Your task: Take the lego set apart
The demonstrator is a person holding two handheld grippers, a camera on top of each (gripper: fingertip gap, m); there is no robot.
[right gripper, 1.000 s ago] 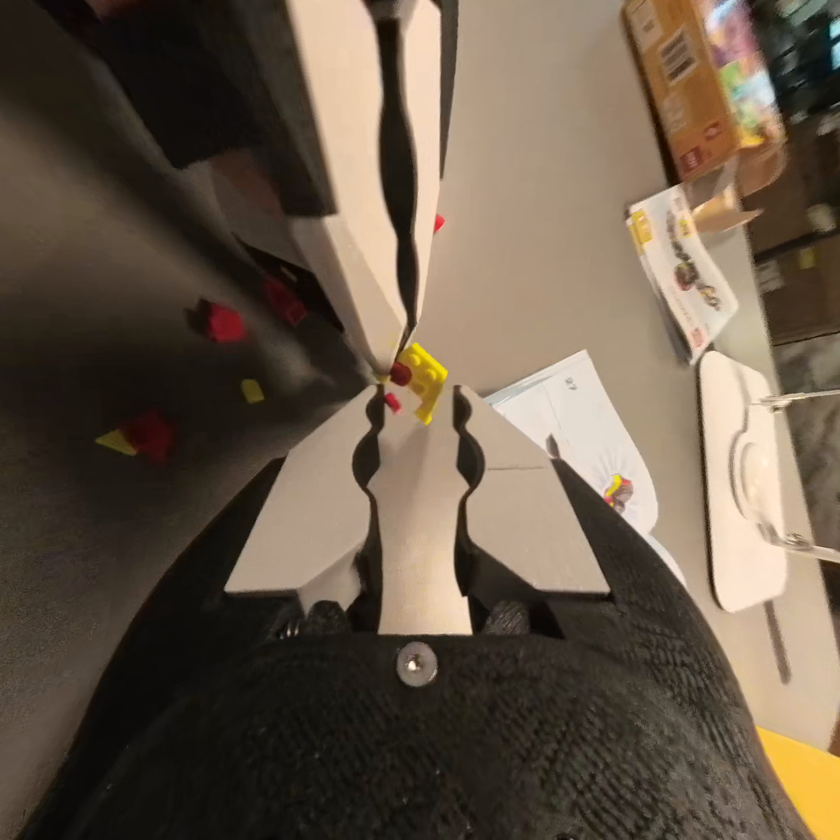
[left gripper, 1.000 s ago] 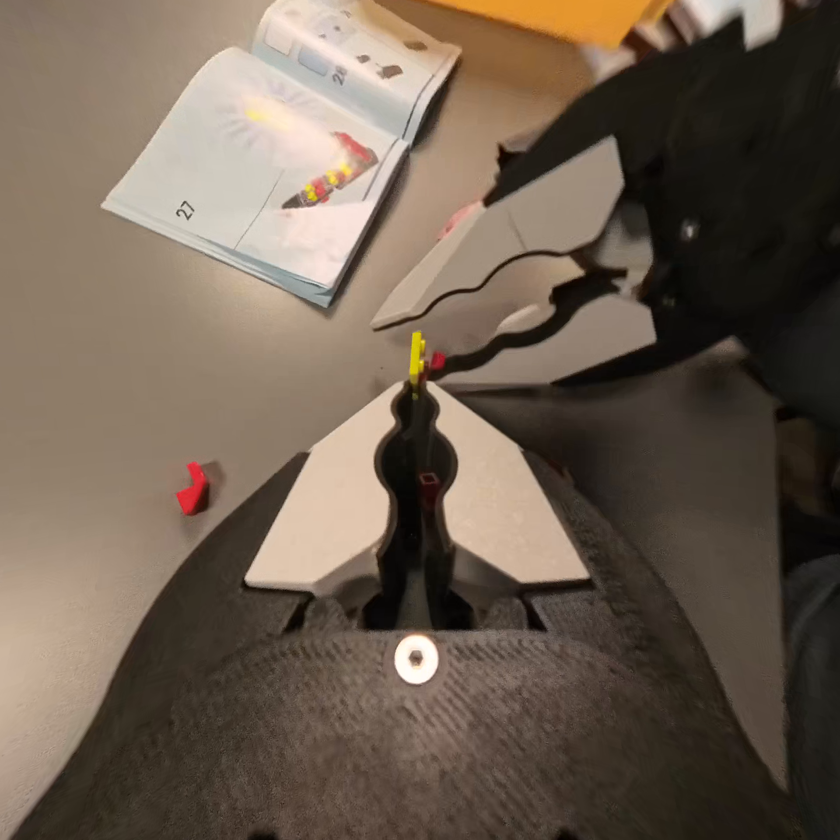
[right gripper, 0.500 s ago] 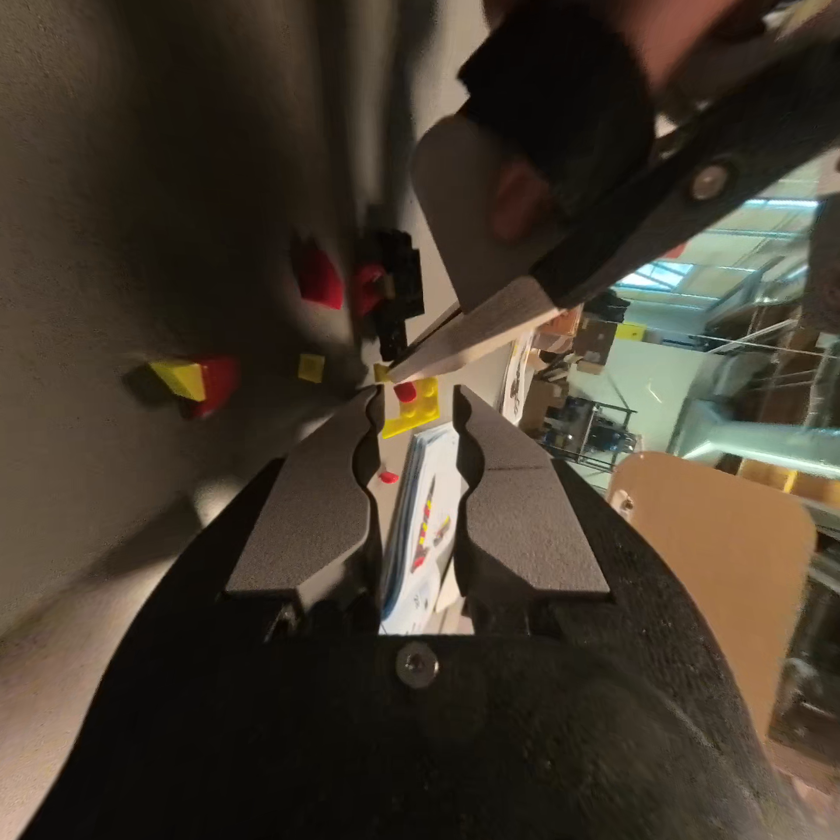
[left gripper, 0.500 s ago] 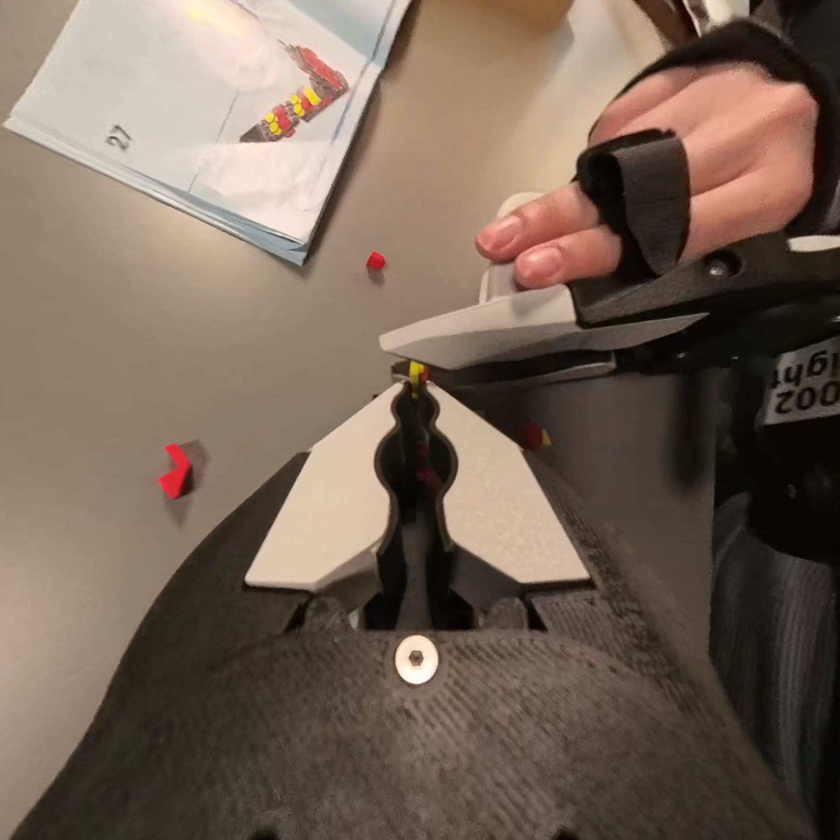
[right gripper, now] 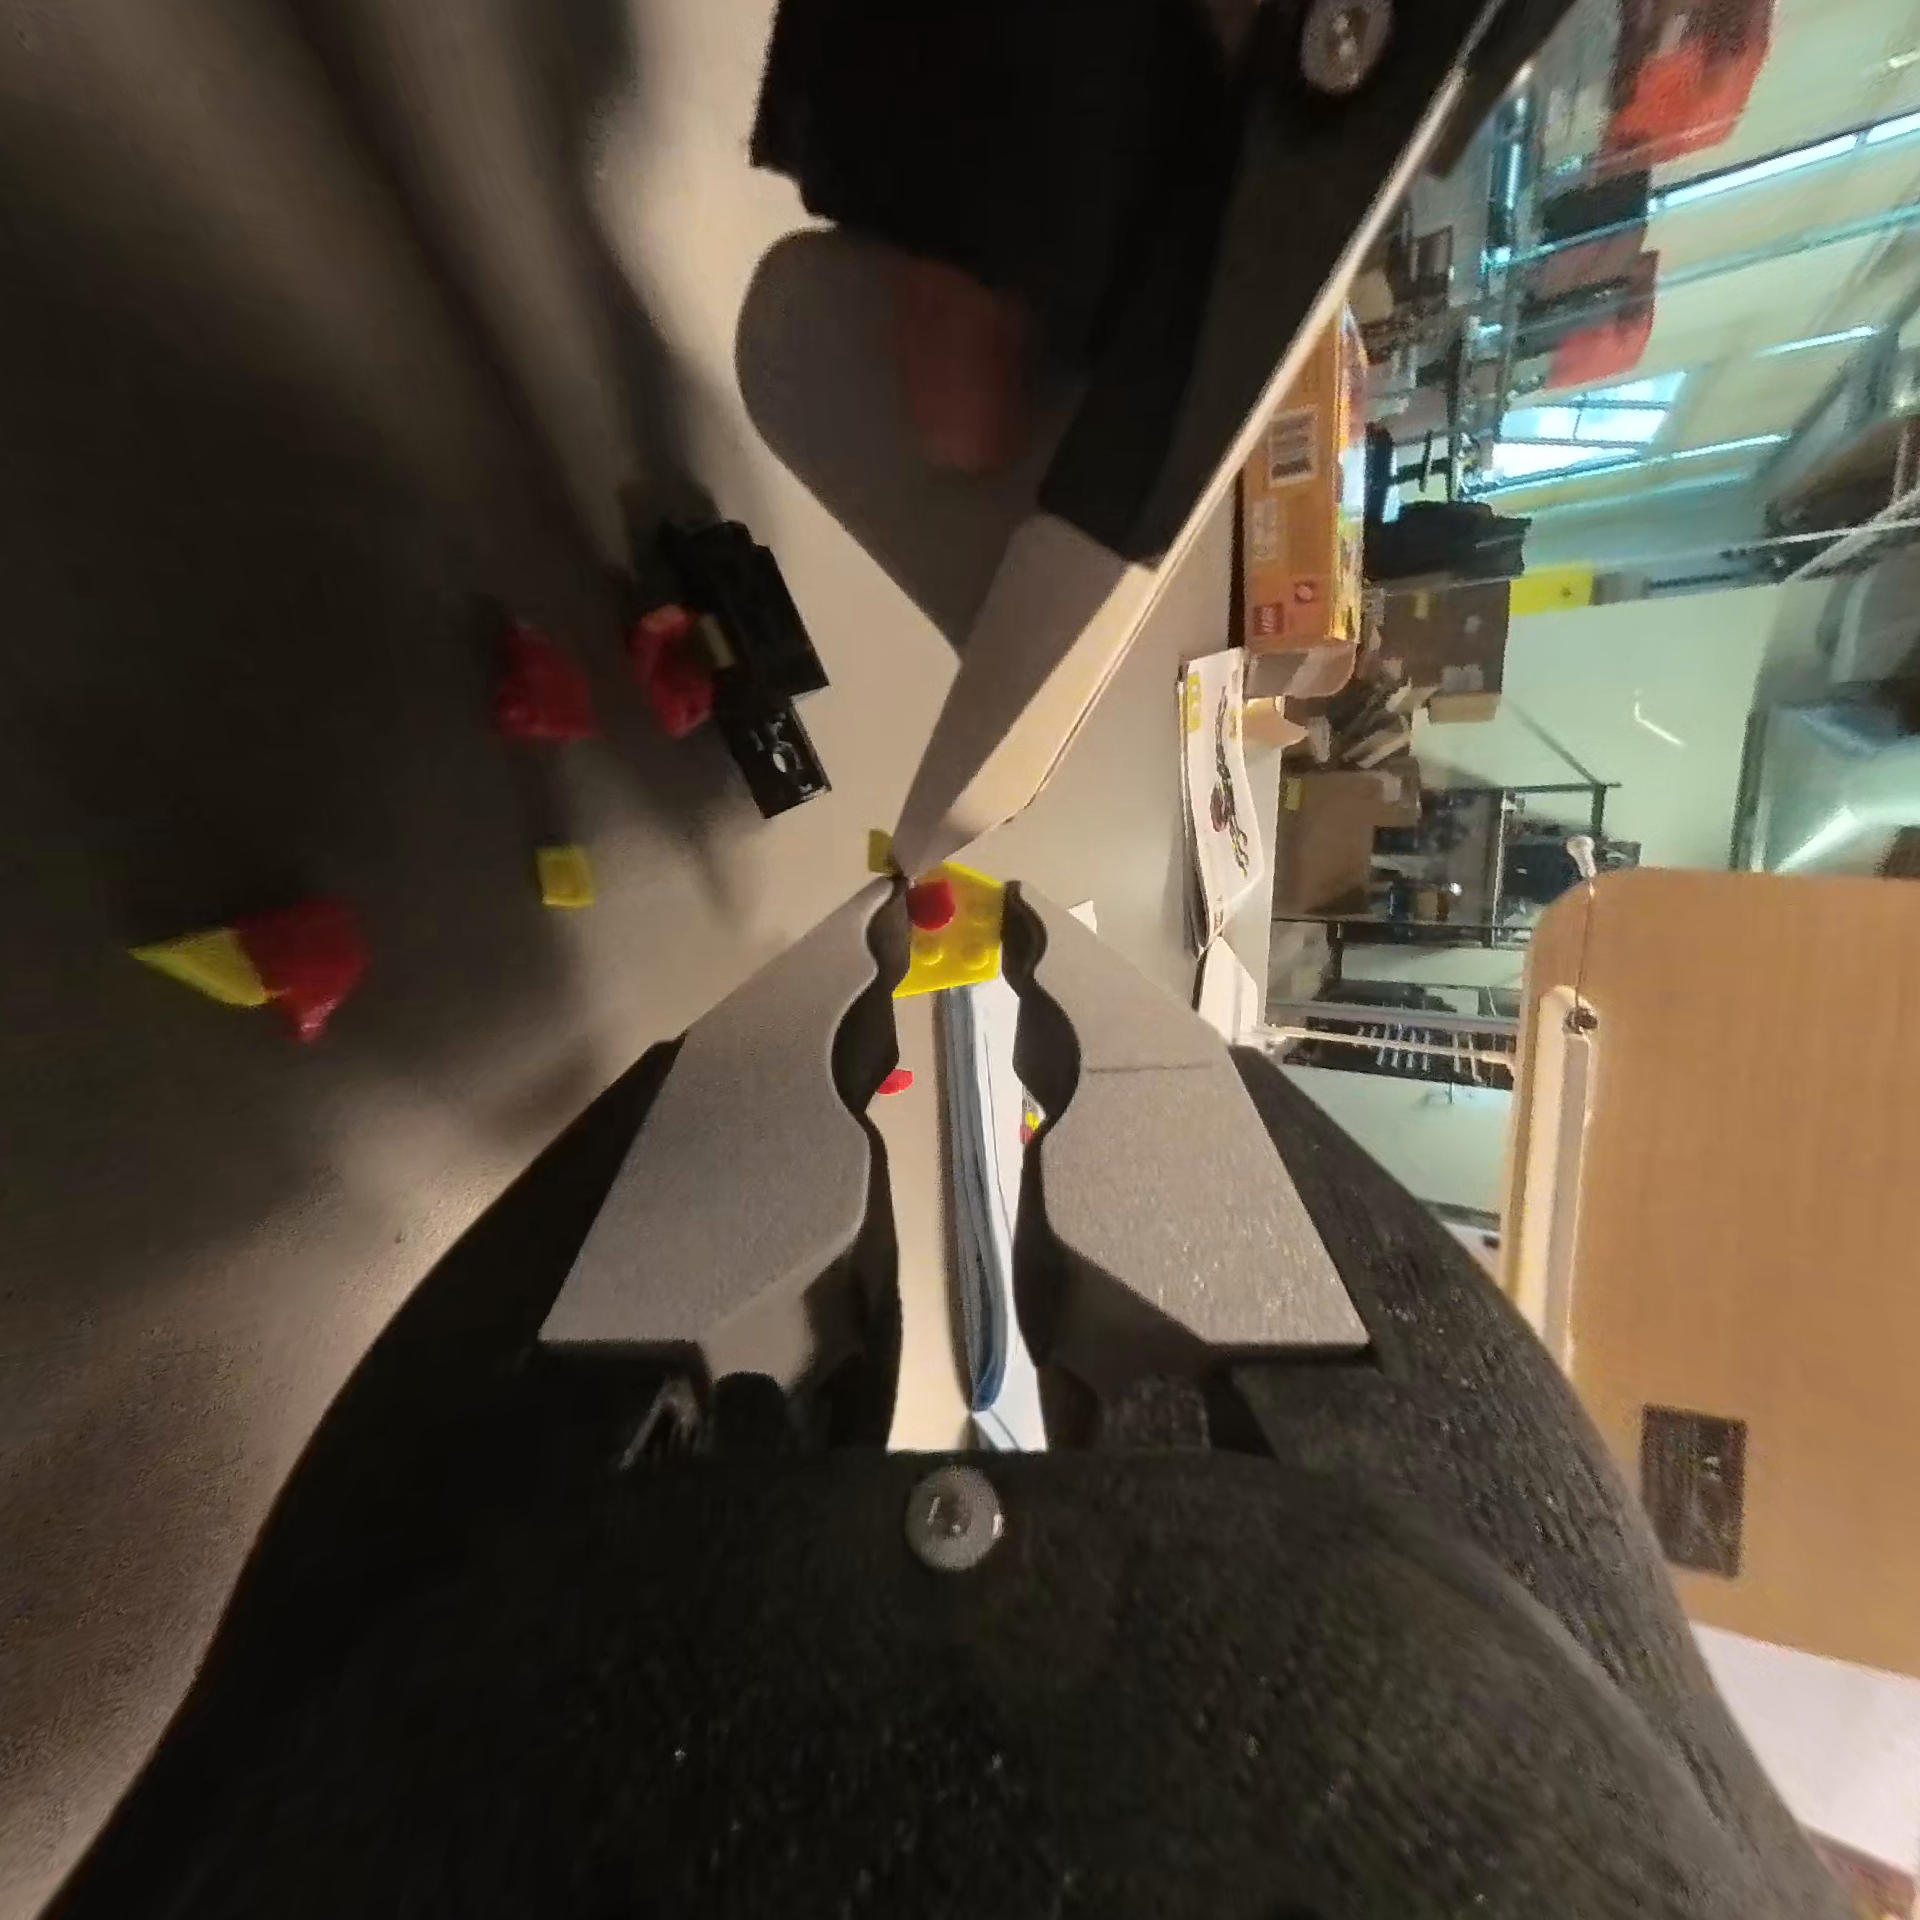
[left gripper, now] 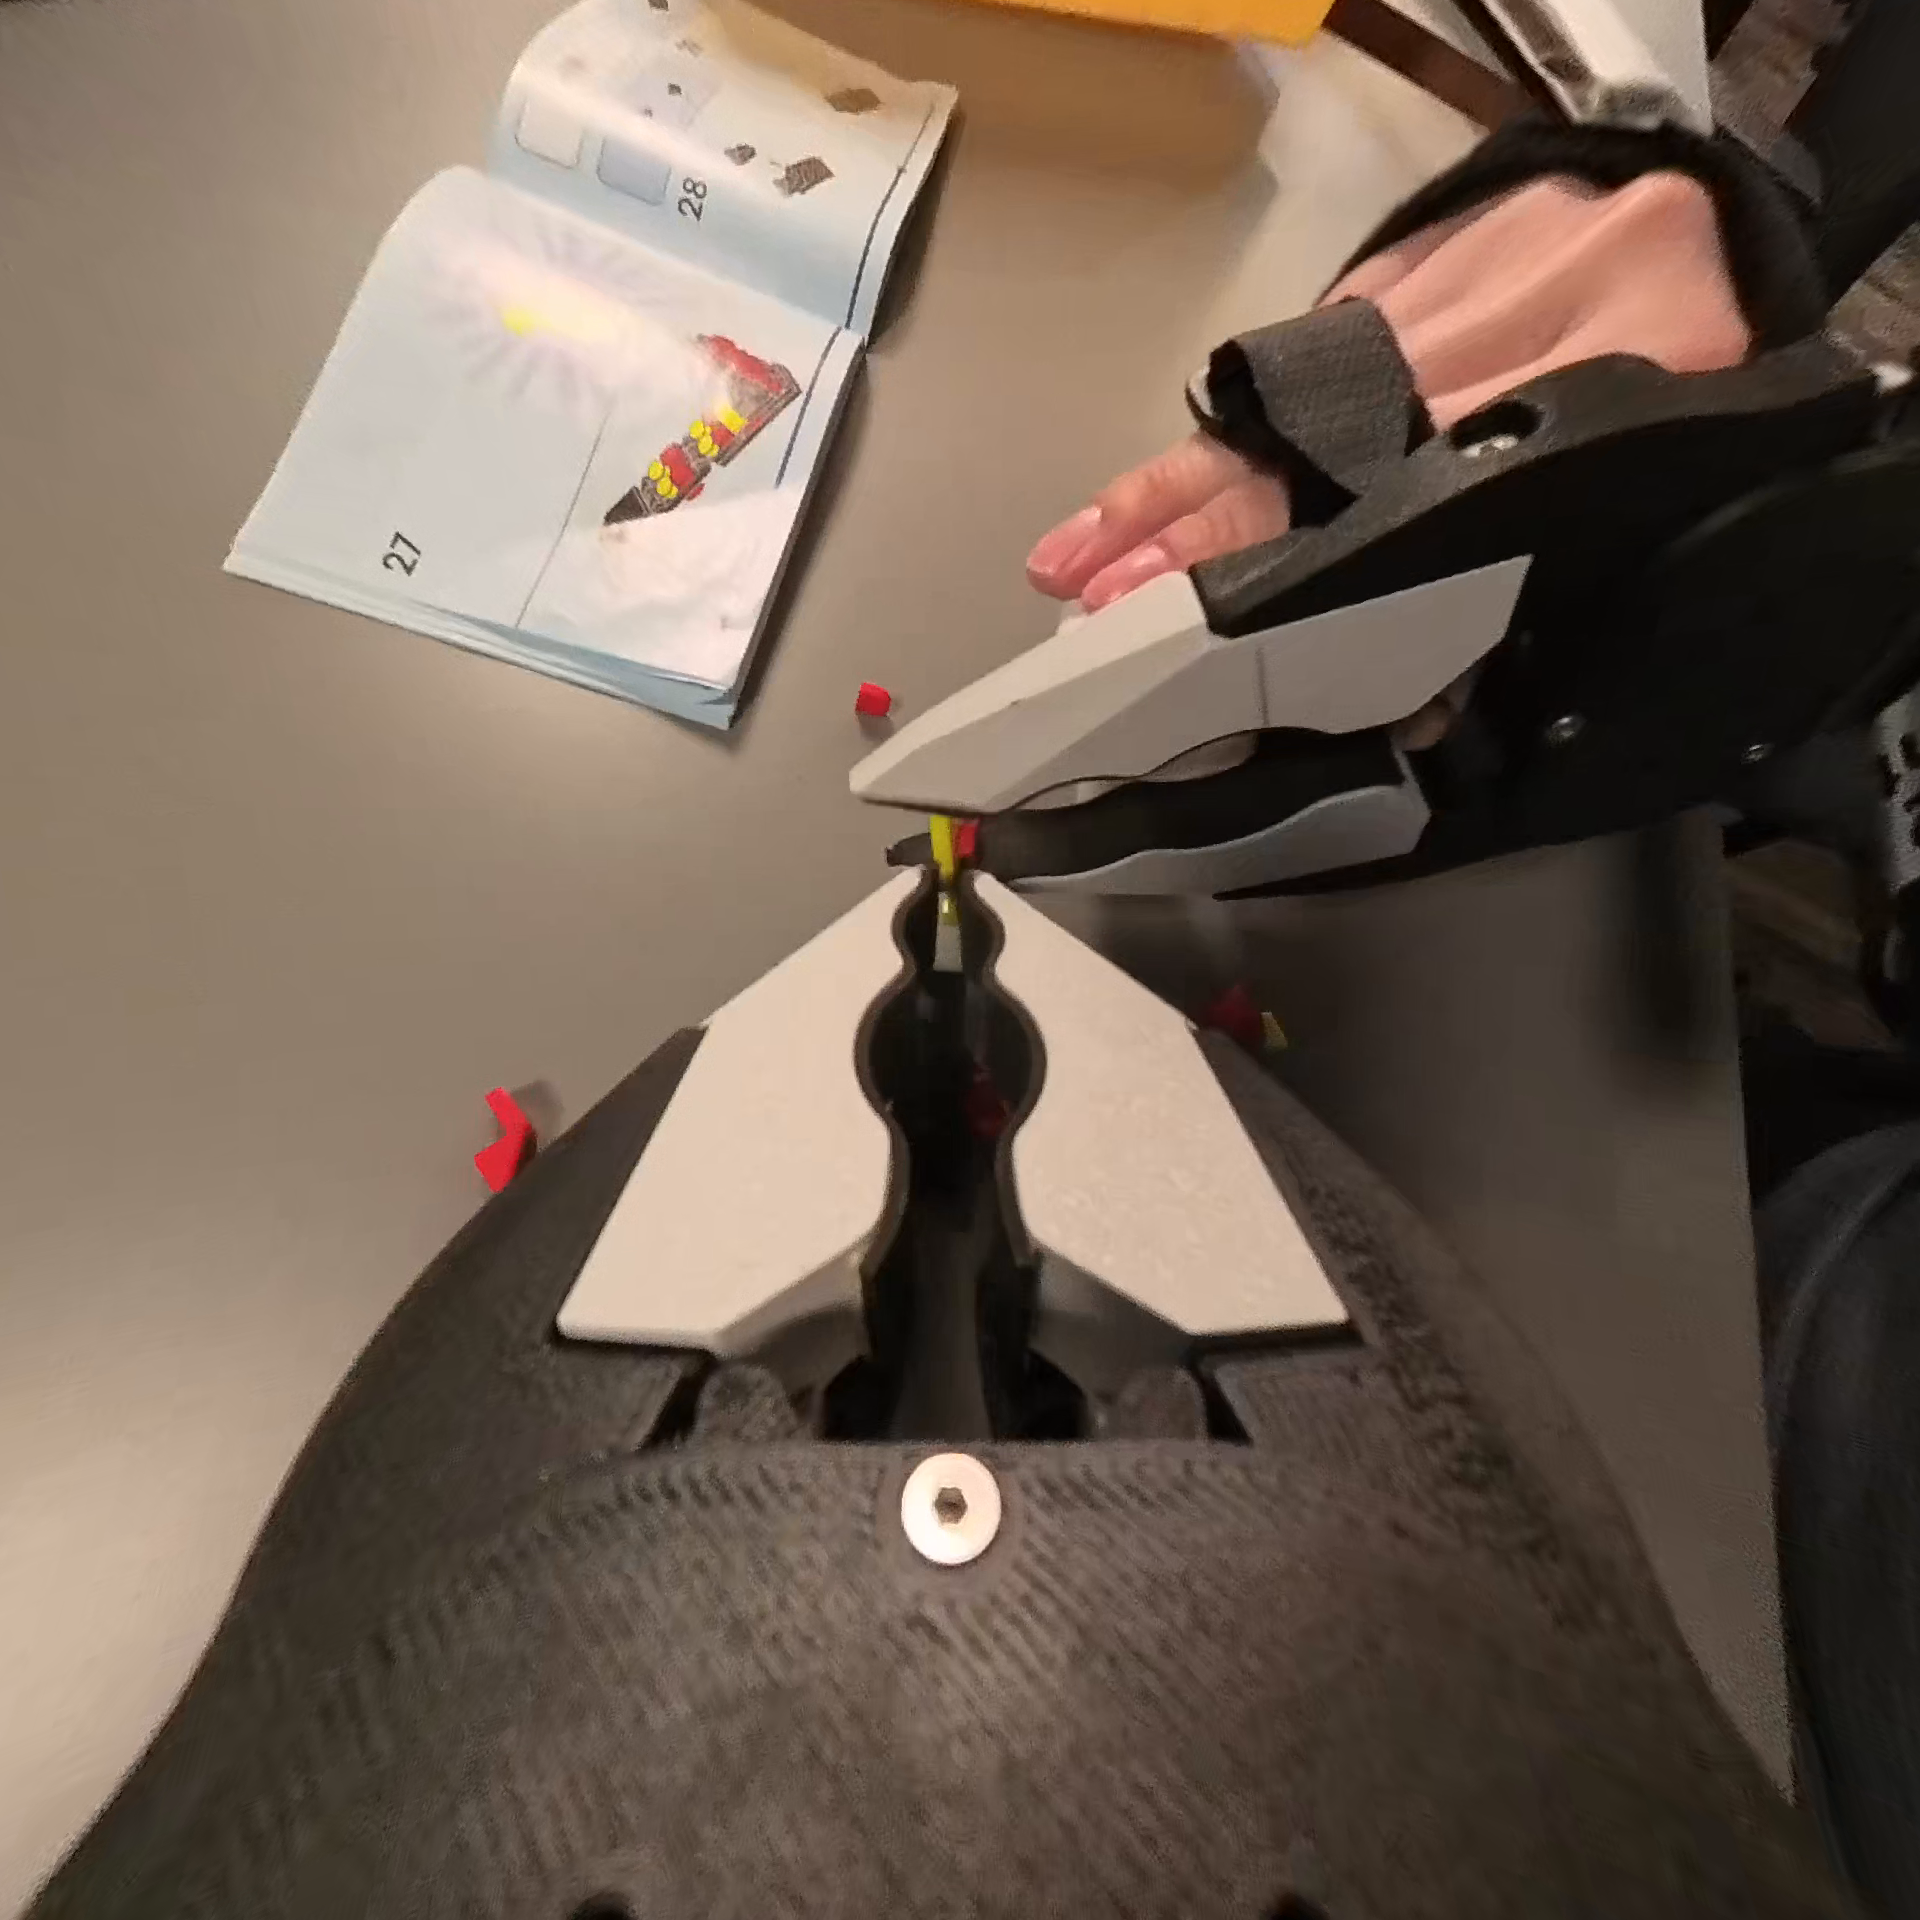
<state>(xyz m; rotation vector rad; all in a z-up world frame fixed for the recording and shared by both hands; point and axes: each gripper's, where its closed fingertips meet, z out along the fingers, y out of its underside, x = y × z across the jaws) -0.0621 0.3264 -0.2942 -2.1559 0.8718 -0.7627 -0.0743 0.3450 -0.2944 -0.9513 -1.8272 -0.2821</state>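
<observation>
Since half a second back, the right claw (left gripper: pixel 940 847) has tipped up and now brackets the small yellow lego plate (right gripper: pixel 951 930) with its red round stud (right gripper: pixel 928 904), jaws apart. Held mid-air above the grey counter (left gripper: pixel 312 883), the plate is pinched edge-on by the left claw (left gripper: pixel 943 883). I'd close on the stud only, then twist off gently; tiny bits fly.

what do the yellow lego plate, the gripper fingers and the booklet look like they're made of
Yellow plate: likely hard moulded plastic, smooth and slightly glossy, with crisp studs.
Left gripper fingers: grey, matte and finely grainy, possibly printed plastic.
Booklet: thin paper, pages curling, with glare suggesting a light sheen.
</observation>
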